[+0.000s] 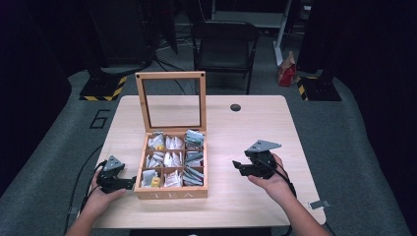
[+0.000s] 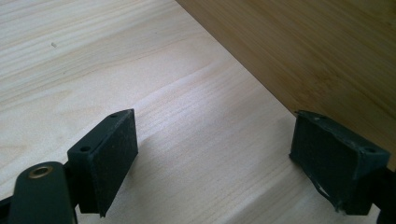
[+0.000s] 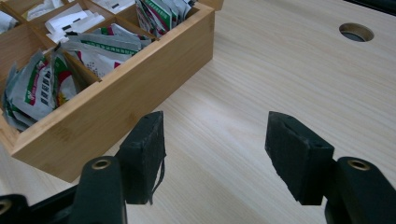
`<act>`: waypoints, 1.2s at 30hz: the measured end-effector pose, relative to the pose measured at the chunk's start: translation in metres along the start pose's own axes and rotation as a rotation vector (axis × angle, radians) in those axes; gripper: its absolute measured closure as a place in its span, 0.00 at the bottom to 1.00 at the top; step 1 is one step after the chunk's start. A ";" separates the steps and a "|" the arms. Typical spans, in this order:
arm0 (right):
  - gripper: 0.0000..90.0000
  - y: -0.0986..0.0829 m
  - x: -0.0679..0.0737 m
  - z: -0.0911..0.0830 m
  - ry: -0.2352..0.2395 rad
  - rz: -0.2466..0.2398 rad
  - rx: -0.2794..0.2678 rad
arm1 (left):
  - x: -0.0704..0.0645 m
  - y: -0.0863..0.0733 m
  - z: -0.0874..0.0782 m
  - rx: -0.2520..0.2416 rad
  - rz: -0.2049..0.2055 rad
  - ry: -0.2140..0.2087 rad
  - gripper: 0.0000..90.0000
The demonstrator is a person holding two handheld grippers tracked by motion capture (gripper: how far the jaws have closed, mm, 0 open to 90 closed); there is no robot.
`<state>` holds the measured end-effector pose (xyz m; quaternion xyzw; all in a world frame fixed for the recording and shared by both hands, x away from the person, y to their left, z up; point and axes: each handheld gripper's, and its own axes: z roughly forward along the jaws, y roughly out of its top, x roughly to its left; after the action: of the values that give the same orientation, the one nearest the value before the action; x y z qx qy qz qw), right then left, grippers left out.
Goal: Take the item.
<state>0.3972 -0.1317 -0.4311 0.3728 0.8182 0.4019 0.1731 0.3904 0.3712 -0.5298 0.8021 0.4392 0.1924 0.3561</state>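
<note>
The left gripper [image 1: 129, 183] rests on the bench [image 1: 255, 128] just left of the tea box [image 1: 171, 192], jaws spread and empty. The box stands with its lid [image 1: 170, 76] upright, its compartments holding sachets [image 1: 193, 160]. Right of the box, the right gripper [image 1: 239, 166] is released, holding nothing.

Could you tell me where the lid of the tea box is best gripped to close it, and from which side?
Probably the top rail of the lid, from the right with the right tool, which is open and empty. The lid stands upright, hinged at the back of the box, so its top rail is the free edge, thin enough for the jaws; the clear pane looks less safe to grip.
</note>
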 end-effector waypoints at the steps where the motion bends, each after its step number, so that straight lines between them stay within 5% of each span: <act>1: 0.42 0.001 0.001 0.000 0.005 -0.005 0.001 | 0.000 0.000 0.000 -0.001 -0.002 -0.001 0.16; 36: 0.54 0.027 0.054 0.021 0.158 -0.085 -0.020 | 0.000 0.000 0.001 -0.011 -0.001 0.005 0.16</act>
<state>0.3865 -0.0692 -0.4219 0.3032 0.8404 0.4305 0.1288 0.3906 0.3708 -0.5307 0.7994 0.4393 0.1968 0.3594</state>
